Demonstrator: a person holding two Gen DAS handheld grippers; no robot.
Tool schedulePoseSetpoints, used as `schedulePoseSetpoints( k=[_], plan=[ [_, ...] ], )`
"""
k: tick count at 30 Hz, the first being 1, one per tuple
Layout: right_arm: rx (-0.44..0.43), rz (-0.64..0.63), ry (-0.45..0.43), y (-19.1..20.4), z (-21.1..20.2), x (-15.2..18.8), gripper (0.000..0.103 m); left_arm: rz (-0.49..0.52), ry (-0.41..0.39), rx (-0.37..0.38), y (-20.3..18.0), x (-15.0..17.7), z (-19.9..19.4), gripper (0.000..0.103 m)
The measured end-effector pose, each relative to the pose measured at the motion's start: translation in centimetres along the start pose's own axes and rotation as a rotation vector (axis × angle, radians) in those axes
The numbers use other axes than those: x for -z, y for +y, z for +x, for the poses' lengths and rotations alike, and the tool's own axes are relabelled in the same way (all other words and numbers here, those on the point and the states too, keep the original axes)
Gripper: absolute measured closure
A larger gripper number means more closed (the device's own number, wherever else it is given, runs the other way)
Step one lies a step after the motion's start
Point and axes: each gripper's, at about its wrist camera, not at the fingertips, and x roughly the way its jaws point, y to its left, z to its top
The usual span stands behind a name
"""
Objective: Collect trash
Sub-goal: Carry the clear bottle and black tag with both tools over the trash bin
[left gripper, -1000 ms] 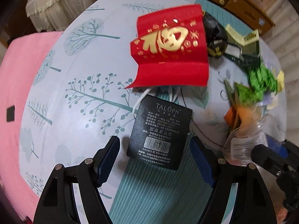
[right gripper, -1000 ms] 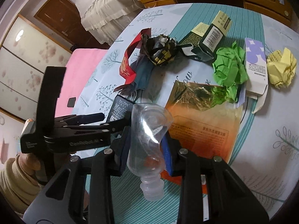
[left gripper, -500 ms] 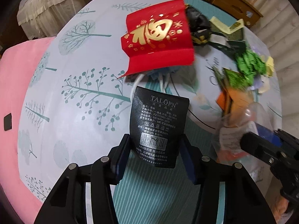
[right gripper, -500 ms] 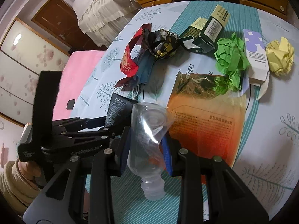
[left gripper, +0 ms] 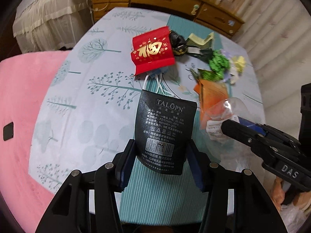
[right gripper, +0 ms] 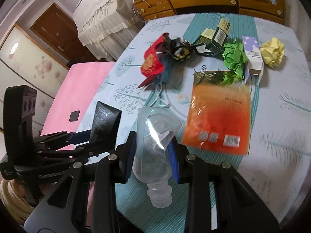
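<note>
Two pieces are lifted clear of the table [right gripper: 281, 128] for carrying off: our left gripper [left gripper: 161, 155] clamps the black packet [left gripper: 165, 128], our right gripper [right gripper: 152, 151] pinches the clear bottle [right gripper: 155, 136], while remaining litter lies beyond the orange pouch [right gripper: 219, 120].
</note>
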Motion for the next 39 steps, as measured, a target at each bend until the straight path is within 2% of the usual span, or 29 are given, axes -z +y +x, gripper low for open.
schedulePoseSetpoints(
  k=[6,11,15,18,21,26,29,34,35,39],
  plan=[
    [0.06,0.02,-0.103,5.7,-4.4,5.0,0.074,0.124,-0.069,0.071,1.4,5.8,-7.1,0.052],
    [0.117,0.088,-0.187,11.6,-7.2,12.1,0.075,0.236,-0.118,0.102,3.3,11.7,-12.3,0.052],
    [0.156,0.139,-0.214,15.6,-8.1,18.3,0.075,0.288,-0.146,0.126,5.6,16.8,-15.2,0.051],
    [0.187,0.157,-0.209,17.7,-8.4,22.2,0.075,0.292,-0.129,0.134,6.9,19.9,-15.8,0.052],
    [0.211,0.197,-0.178,19.1,-8.5,26.0,0.075,0.28,-0.069,0.153,7.8,23.1,-15.6,0.052],
    [0.25,0.243,-0.126,19.2,-8.5,31.1,0.075,0.321,0.013,0.144,7.6,27.9,-13.1,0.051],
    [0.264,0.286,-0.082,17.7,-7.0,33.8,0.075,0.304,0.065,0.138,7.3,30.1,-9.6,0.051],
    [0.268,0.408,-0.024,12.3,-1.4,38.2,0.075,0.31,0.102,0.108,6.7,33.1,-1.1,0.051],
    [0.272,0.432,-0.014,11.0,0.2,39.1,0.079,0.316,0.103,0.1,6.7,33.5,0.5,0.051],
    [0.295,0.479,0.022,6.7,6.1,42.5,0.081,0.323,0.131,0.08,6.6,35.2,8.3,0.051]
  ],
)
